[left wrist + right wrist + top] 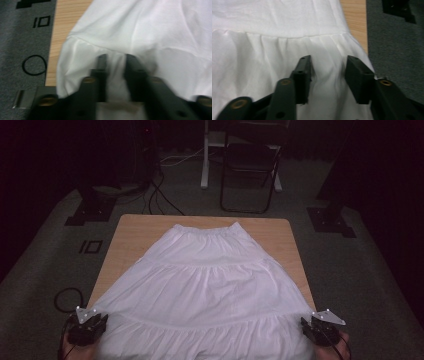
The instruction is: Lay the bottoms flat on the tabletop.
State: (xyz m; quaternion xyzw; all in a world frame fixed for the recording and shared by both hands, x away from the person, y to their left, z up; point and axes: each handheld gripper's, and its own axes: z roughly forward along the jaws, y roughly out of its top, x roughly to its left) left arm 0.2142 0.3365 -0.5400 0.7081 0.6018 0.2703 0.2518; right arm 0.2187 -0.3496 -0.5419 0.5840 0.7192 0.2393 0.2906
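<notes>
— What's the biggest thing in sight?

— The grey carpeted floor [350, 270], with a dark folding chair [250, 170] standing beyond the far edge of the tabletop [130, 235]. The tabletop itself is light wood, and most of it lies under a white tiered skirt [205, 285].

— How is the skirt lying?

— Spread flat, its gathered waistband [206, 229] near the far edge and the wide hem running along the near edge. The hem's two ends reach the near left and near right corners, and some cloth hangs past the near edge.

— And the grippers?

— The left gripper [89, 327] sits at the near left corner, the right gripper [320, 326] at the near right corner, well apart, one at each end of the hem. Each carries a grey three-cornered plate on top.

— Are the fingers closed?

— In the left gripper view the left gripper [115, 65] has its fingers [102, 67] set close, with a bunched fold of the skirt [160, 32] rising between them; that picture is blurred, so I cannot tell whether they truly pinch it. In the right gripper view the right gripper [329, 72] has its fingers [358, 77] spread apart over the skirt [274, 50], with the cloth lying loose in the gap.

— Anything small on the floor?

— A black cable loop [34, 64] beside the tabletop's left edge.
</notes>
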